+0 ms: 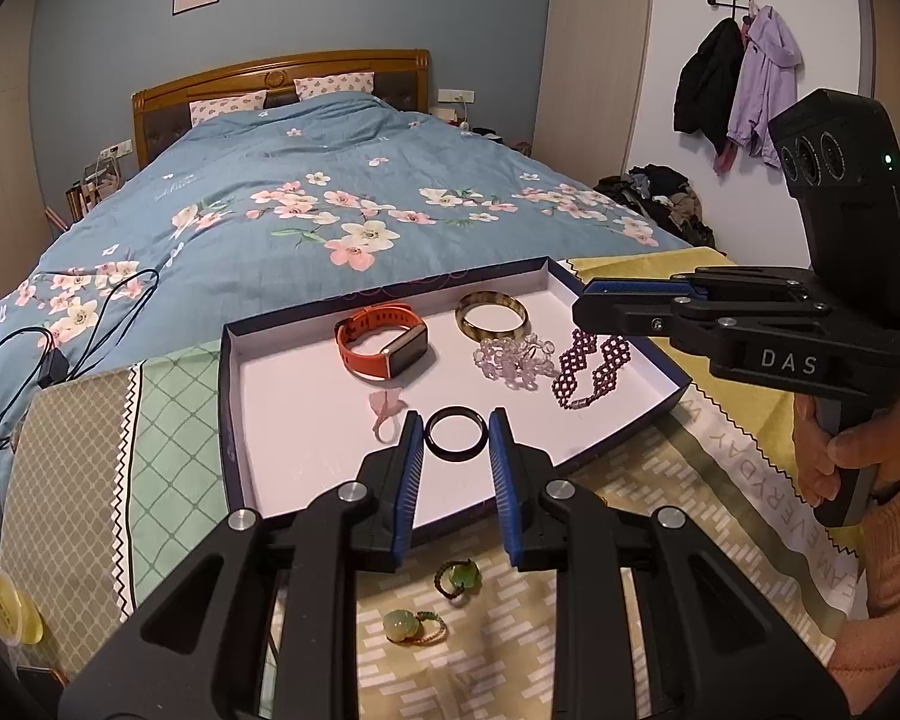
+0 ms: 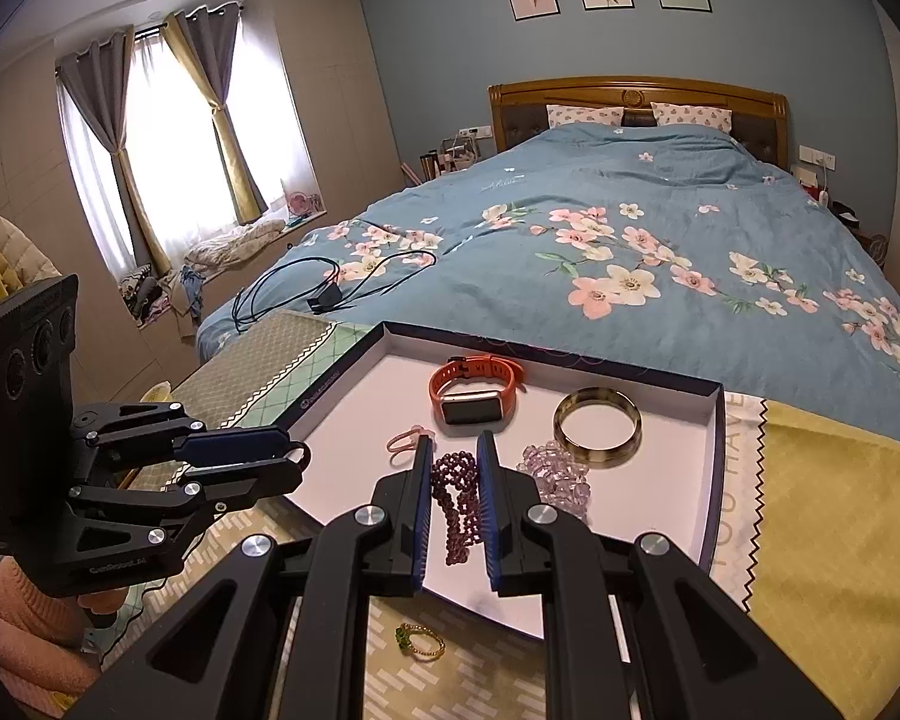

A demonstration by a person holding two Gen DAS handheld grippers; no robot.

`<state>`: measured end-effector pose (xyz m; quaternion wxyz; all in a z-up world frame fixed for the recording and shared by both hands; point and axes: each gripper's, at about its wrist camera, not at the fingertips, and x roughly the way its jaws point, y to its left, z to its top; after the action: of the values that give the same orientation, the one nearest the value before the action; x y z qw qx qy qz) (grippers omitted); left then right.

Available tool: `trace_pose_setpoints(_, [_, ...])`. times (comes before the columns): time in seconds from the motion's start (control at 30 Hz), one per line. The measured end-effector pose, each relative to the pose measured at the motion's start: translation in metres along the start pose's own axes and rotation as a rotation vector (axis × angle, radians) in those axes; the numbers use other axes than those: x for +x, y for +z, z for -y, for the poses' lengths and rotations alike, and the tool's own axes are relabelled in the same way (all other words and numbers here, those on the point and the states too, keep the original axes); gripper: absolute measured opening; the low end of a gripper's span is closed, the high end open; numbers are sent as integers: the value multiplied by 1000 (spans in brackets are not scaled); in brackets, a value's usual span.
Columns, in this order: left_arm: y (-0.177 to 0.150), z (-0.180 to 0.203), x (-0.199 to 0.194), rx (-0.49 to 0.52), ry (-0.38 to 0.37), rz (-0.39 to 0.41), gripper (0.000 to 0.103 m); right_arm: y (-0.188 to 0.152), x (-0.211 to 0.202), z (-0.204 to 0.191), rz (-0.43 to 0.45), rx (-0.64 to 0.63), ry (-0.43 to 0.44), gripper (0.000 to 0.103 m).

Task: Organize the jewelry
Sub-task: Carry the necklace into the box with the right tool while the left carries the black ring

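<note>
Left gripper (image 1: 455, 450): hovering with fingers parted around the black ring (image 1: 455, 434), a thin gap showing on each side, pads not pressing it
Black ring: lying flat on the tray floor (image 1: 306, 396), close to the near rim
Right gripper (image 2: 455, 480): fingers standing narrowly apart, straddling the purple beaded bracelet (image 2: 457, 504); contact is not clear
Tray walls: rising low on all sides; the far right corner (image 1: 549, 264) is sitting against the bed edge
Open room: bare white floor is showing left of the orange watch (image 1: 381, 342)
Crowded side: amber bangle (image 1: 491, 315) and clear bead bracelet (image 1: 513, 360) are lying close together at right
Outside the tray: two green rings (image 1: 457, 581) are resting on the cloth
</note>
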<state>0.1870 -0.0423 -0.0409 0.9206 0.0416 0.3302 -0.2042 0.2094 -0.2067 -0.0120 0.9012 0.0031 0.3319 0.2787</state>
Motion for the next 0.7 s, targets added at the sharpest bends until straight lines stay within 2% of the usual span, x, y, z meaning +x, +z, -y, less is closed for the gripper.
trace_pose_setpoints(0.7, [6, 4, 11, 19, 22, -4, 23, 0, 11, 9, -12, 22, -4, 13])
